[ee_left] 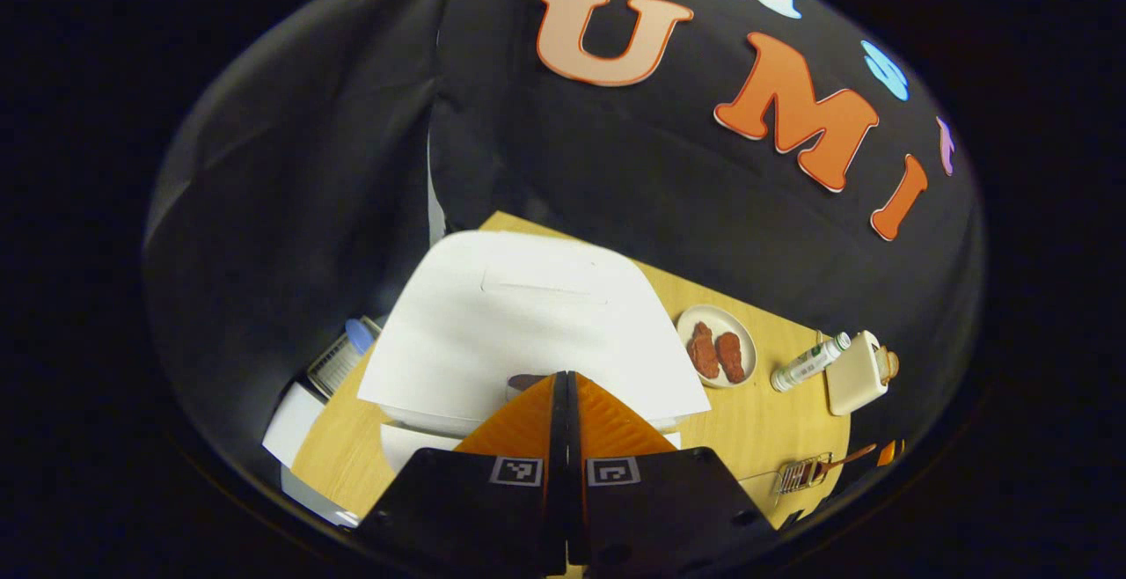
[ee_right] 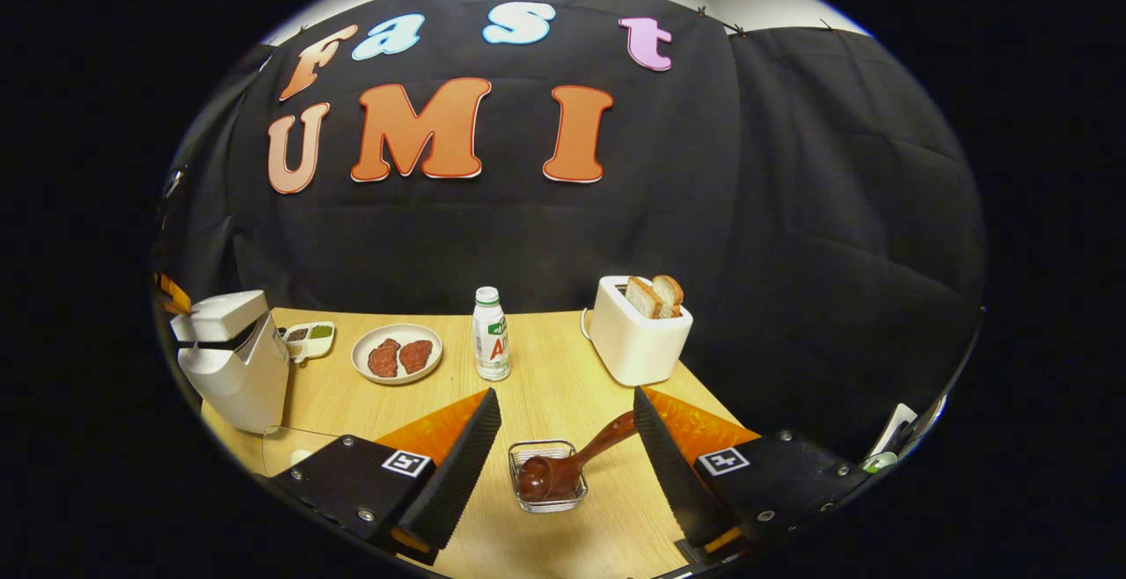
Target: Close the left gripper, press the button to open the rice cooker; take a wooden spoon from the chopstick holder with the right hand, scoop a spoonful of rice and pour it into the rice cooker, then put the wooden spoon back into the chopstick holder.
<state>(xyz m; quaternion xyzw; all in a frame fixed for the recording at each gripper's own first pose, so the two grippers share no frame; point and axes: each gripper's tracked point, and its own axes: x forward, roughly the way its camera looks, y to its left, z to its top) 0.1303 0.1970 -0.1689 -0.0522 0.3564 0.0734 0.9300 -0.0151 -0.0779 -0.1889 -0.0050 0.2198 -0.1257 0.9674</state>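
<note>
- My left gripper (ee_left: 565, 385) is clenched, fingers pressed together with nothing between them, tips right at the front lip of the rice cooker (ee_left: 528, 333), by a dark spot I take for the button (ee_left: 526, 381). I can't tell whether they touch it.
- The cooker looks stiff and fairly heavy, so I judge a firm poke won't slide it. In the right gripper view the lid (ee_right: 220, 313) seems to show a gap at its front; I can't tell if it has popped.
- My right gripper (ee_right: 567, 416) is released, jaws wide, hovering just behind the wire holder (ee_right: 547, 473).
- The wooden spoon (ee_right: 572, 460) lies in that holder, bowl down, handle slanting up toward my right finger. It's rigid, light and glossy, maybe slippery, so I'd pinch mid-handle.
- The holder looks light and could tip or drag along.
- Farther out: bottle (ee_right: 491, 334), toaster (ee_right: 635, 333) and plate (ee_right: 396, 353), well apart from the holder, bare table (ee_right: 563, 385) between. The table edge runs close on my right.
</note>
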